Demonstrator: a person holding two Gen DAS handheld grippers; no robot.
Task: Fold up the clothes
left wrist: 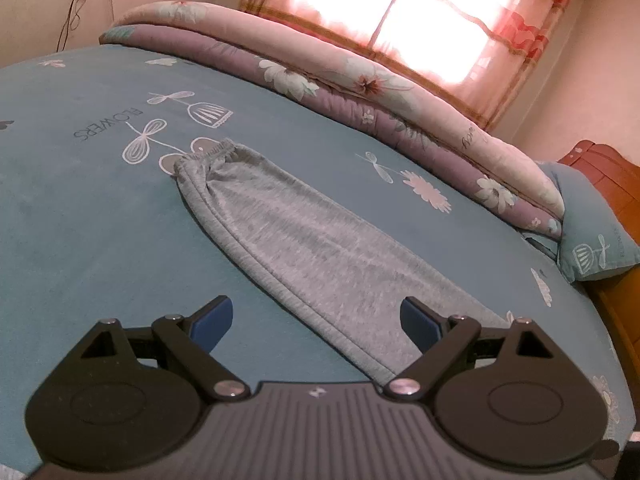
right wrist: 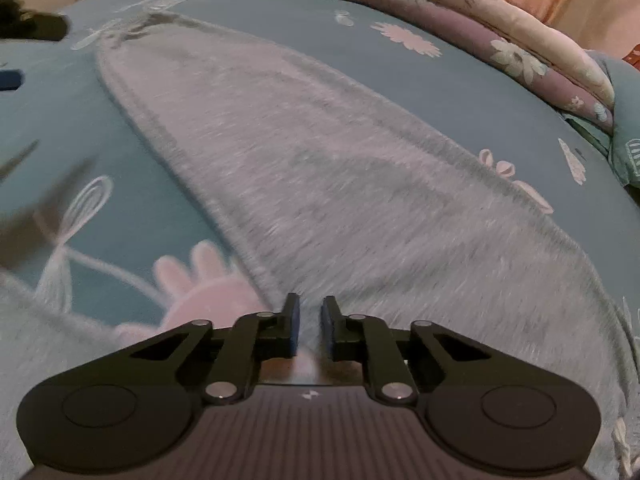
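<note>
Grey sweatpants lie flat on the blue flowered bed sheet, folded lengthwise, with the elastic cuff at the far end. My left gripper is open above the near part of the trouser leg, its blue pads wide apart. In the right wrist view the same grey fabric fills the middle, blurred by motion. My right gripper has its jaws nearly closed, with a narrow gap between the pads. It hovers at the near edge of the fabric, and I cannot see cloth pinched between the pads.
A rolled pink and purple floral quilt runs along the far side of the bed. A blue pillow lies at the right by the wooden headboard. A bright curtained window is behind. The other gripper's dark shape shows at the upper left.
</note>
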